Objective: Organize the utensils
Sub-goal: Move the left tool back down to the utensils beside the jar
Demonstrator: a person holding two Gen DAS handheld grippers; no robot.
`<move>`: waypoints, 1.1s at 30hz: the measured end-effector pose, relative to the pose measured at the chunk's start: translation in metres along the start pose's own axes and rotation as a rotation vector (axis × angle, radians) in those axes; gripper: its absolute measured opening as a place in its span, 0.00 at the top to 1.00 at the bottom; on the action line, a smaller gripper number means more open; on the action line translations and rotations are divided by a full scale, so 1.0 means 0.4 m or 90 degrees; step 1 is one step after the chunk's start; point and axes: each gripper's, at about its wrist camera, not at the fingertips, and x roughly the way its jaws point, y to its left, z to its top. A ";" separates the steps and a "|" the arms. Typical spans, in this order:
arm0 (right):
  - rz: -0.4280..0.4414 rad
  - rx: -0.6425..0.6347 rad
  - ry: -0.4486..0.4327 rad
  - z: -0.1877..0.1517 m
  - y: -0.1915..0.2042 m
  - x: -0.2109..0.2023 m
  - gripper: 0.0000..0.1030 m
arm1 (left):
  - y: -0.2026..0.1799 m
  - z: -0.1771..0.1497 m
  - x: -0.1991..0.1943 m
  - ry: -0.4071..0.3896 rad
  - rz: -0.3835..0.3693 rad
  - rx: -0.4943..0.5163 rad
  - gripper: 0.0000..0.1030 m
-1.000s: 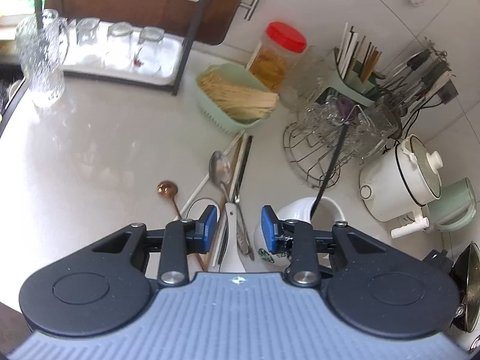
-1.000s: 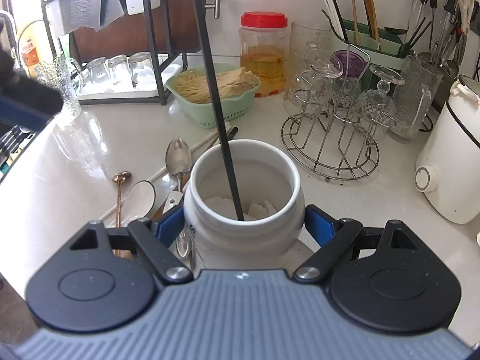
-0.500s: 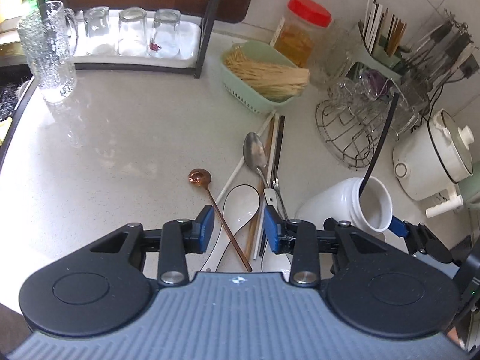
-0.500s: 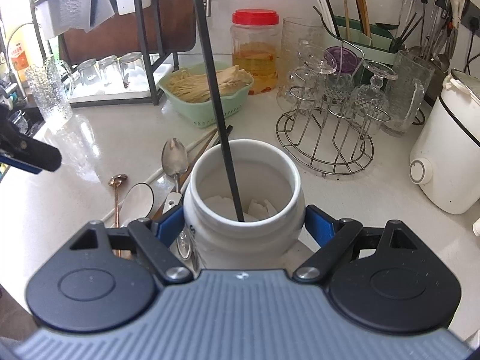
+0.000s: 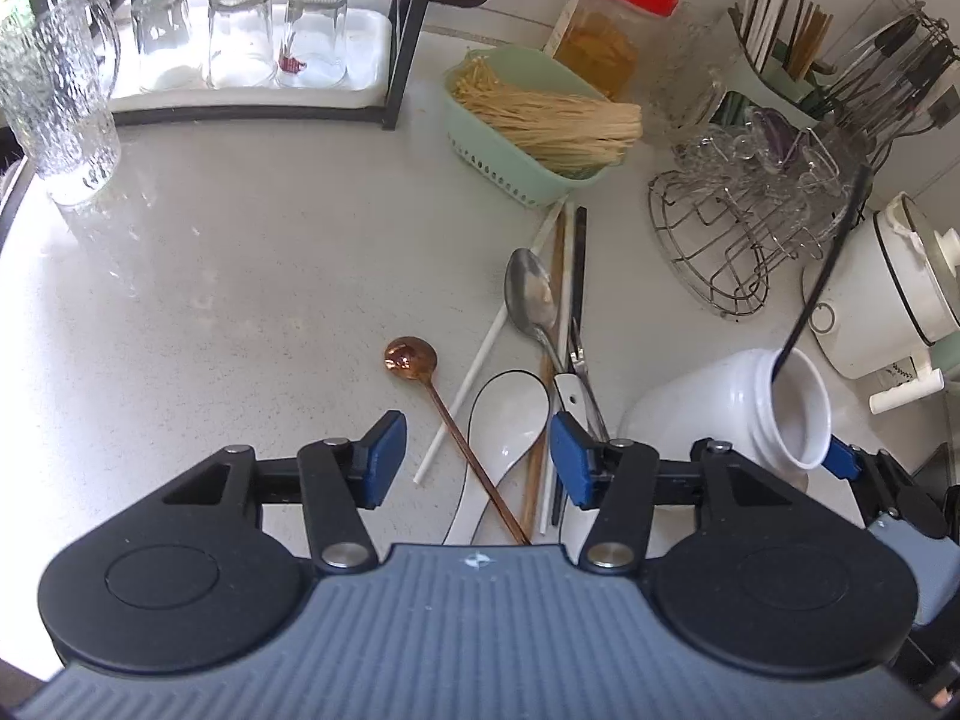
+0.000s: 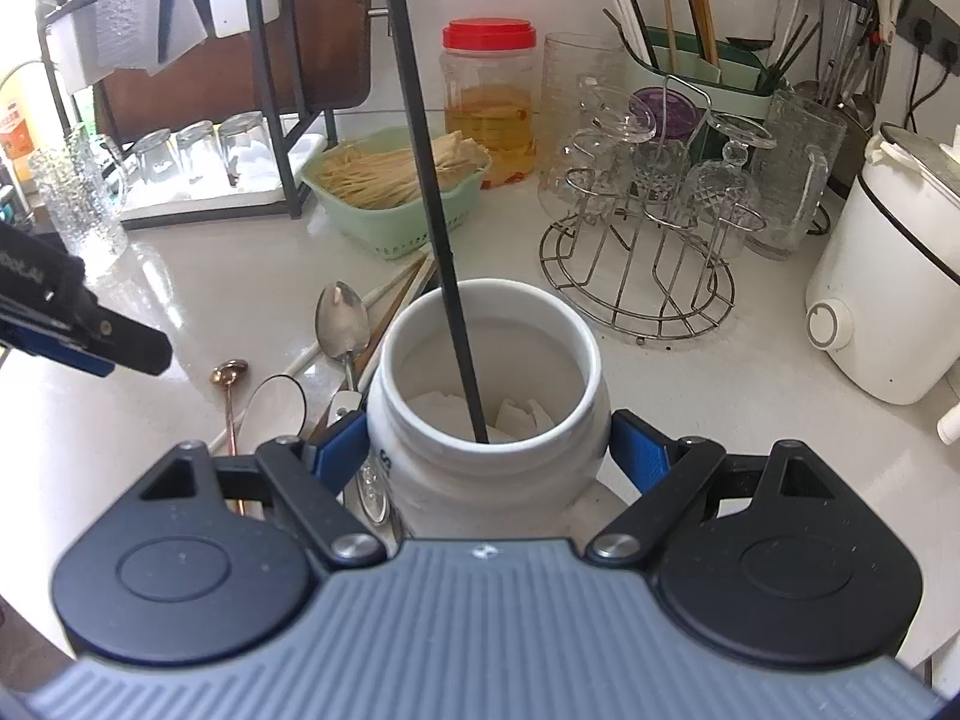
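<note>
Left wrist view, left hand-held gripper (image 5: 474, 459): jaws opening, nothing clamped; pads hang over the utensil pile.
Utensil pile: white soup spoon (image 5: 501, 420), copper spoon (image 5: 414, 357), steel spoon (image 5: 528, 294) and chopsticks (image 5: 561, 276) lie crossed on the desk (image 5: 240, 276).
Right hand-held gripper (image 6: 489, 450): clamped on the white jar (image 6: 489, 420), tilted toward the pile.
Jar contents: one black chopstick (image 6: 432, 210), leaning on the rim.
Beyond: green basket (image 5: 510, 138), wire glass rack (image 5: 738, 228), red-lidded jar (image 5: 612, 24).
</note>
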 end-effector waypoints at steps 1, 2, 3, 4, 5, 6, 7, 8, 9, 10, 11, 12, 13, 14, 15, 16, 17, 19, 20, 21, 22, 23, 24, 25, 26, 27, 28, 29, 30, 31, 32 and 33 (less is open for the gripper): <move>-0.002 0.002 0.002 0.001 0.001 0.001 0.14 | 0.004 0.000 0.009 0.001 0.001 -0.001 0.43; -0.004 0.004 0.004 0.003 0.002 0.001 0.14 | 0.007 0.000 0.018 0.001 0.002 0.001 0.43; -0.005 0.005 0.005 0.003 0.002 0.001 0.14 | 0.010 0.000 0.030 0.002 0.004 0.005 0.43; -0.007 0.005 0.007 0.004 0.003 0.001 0.14 | 0.012 0.002 0.041 0.002 0.008 0.006 0.43; -0.008 0.005 0.009 0.005 0.003 0.001 0.14 | 0.015 0.003 0.051 0.001 0.010 0.004 0.43; -0.009 0.006 0.011 0.006 0.004 0.001 0.14 | 0.018 0.005 0.059 0.000 0.012 0.001 0.43; -0.009 0.007 0.013 0.007 0.003 0.001 0.14 | 0.020 0.007 0.068 -0.002 0.015 -0.003 0.43; -0.009 0.008 0.014 0.008 0.004 0.002 0.14 | 0.023 0.010 0.075 -0.006 0.019 -0.007 0.43; -0.010 0.008 0.015 0.008 0.004 0.002 0.14 | 0.026 0.013 0.082 -0.010 0.022 -0.012 0.43; -0.011 0.008 0.016 0.009 0.004 0.002 0.14 | 0.028 0.015 0.090 -0.014 0.025 -0.017 0.43; -0.011 0.008 0.017 0.009 0.004 0.002 0.14 | 0.029 0.018 0.098 -0.018 0.027 -0.023 0.43; -0.011 0.007 0.018 0.009 0.004 0.002 0.14 | 0.029 0.020 0.106 -0.021 0.029 -0.029 0.43; -0.011 0.007 0.019 0.009 0.004 0.002 0.14 | 0.030 0.021 0.114 -0.024 0.034 -0.033 0.43; -0.011 0.008 0.019 0.010 0.004 0.003 0.14 | 0.030 0.022 0.122 -0.026 0.042 -0.037 0.43; -0.011 0.007 0.018 0.009 0.004 0.002 0.14 | 0.030 0.023 0.130 -0.030 0.052 -0.040 0.43; -0.011 0.007 0.018 0.010 0.004 0.002 0.14 | 0.032 0.023 0.138 -0.033 0.059 -0.042 0.43; -0.010 0.006 0.017 0.009 0.004 0.002 0.14 | 0.032 0.021 0.147 -0.033 0.066 -0.040 0.43; -0.009 0.004 0.017 0.010 0.003 0.002 0.14 | 0.033 0.020 0.169 -0.026 0.078 -0.040 0.43; -0.007 0.002 0.017 0.010 0.002 0.002 0.14 | 0.033 0.019 0.178 -0.024 0.080 -0.043 0.43; -0.005 -0.001 0.018 0.011 0.001 0.002 0.14 | 0.035 0.019 0.186 -0.023 0.082 -0.048 0.44; -0.003 -0.002 0.018 0.010 0.000 0.002 0.14 | 0.034 0.019 0.192 -0.022 0.085 -0.050 0.44; -0.001 -0.003 0.019 0.011 0.000 0.002 0.14 | 0.034 0.020 0.198 -0.023 0.087 -0.050 0.44; 0.000 -0.005 0.020 0.012 0.000 0.003 0.14 | 0.031 0.021 0.201 -0.028 0.090 -0.050 0.45; 0.001 -0.007 0.020 0.011 0.000 0.001 0.14 | 0.028 0.022 0.204 -0.032 0.094 -0.049 0.45; 0.001 -0.008 0.020 0.010 0.000 0.001 0.14 | 0.024 0.024 0.208 -0.033 0.097 -0.045 0.48; 0.002 -0.008 0.019 0.009 0.000 0.000 0.14 | 0.021 0.025 0.212 -0.033 0.101 -0.040 0.50; 0.001 -0.007 0.019 0.009 0.000 0.000 0.14 | 0.018 0.024 0.215 -0.029 0.106 -0.037 0.52; 0.001 -0.007 0.020 0.009 0.001 0.000 0.14 | 0.015 0.024 0.216 -0.032 0.109 -0.035 0.52; 0.001 -0.007 0.020 0.010 0.001 0.001 0.14 | 0.013 0.024 0.218 -0.033 0.112 -0.035 0.53; 0.001 -0.006 0.021 0.010 0.001 0.001 0.14 | 0.011 0.025 0.220 -0.033 0.112 -0.036 0.53; 0.001 -0.006 0.021 0.010 0.002 0.001 0.14 | 0.010 0.027 0.222 -0.034 0.112 -0.039 0.54; 0.001 -0.006 0.021 0.010 0.002 0.000 0.14 | 0.009 0.028 0.223 -0.035 0.117 -0.037 0.56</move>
